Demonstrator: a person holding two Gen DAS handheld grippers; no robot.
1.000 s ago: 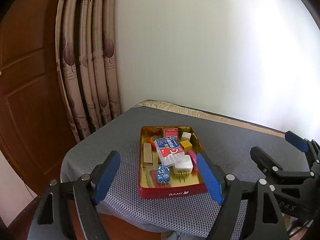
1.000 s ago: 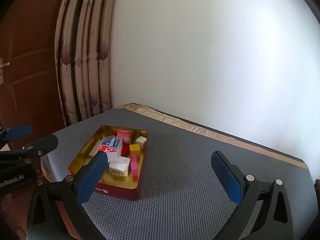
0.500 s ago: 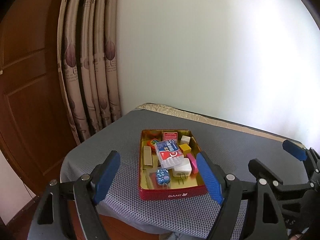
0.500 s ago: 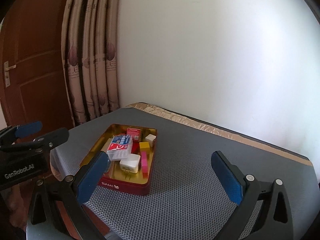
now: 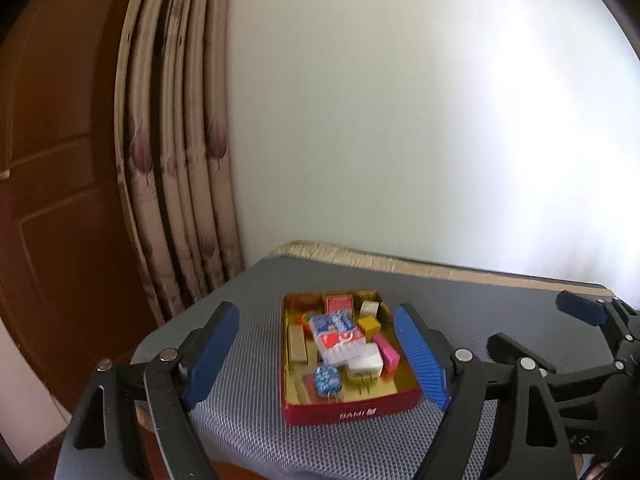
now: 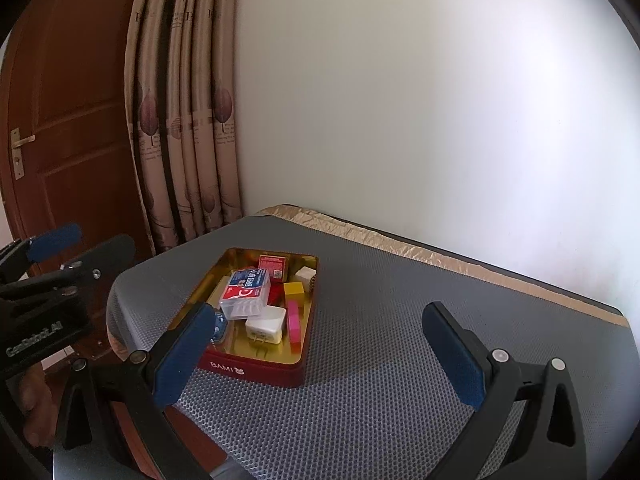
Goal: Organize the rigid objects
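a: status on the organize job?

b: looks nearly done, judging by layout. red tin (image 6: 256, 368) sits near the left front corner of the grey mat (image 6: 400, 360), packed: white charger (image 6: 266, 323), floss box (image 6: 245, 292), yellow cube (image 6: 294, 291), pink block (image 6: 294, 322), red card box (image 6: 273, 266), white cube (image 6: 305, 276). nothing loose on the mat's bare part.

a: what's left?

b: can't see a lid. maybe just tidying inside the tin.

a: grippers?

b: left gripper (image 5: 316, 354) spread wide, empty, hovering over the front edge, tin framed between its fingers. right gripper (image 6: 320, 356) also spread wide, empty, held above the mat just right of the tin. neither touches anything.
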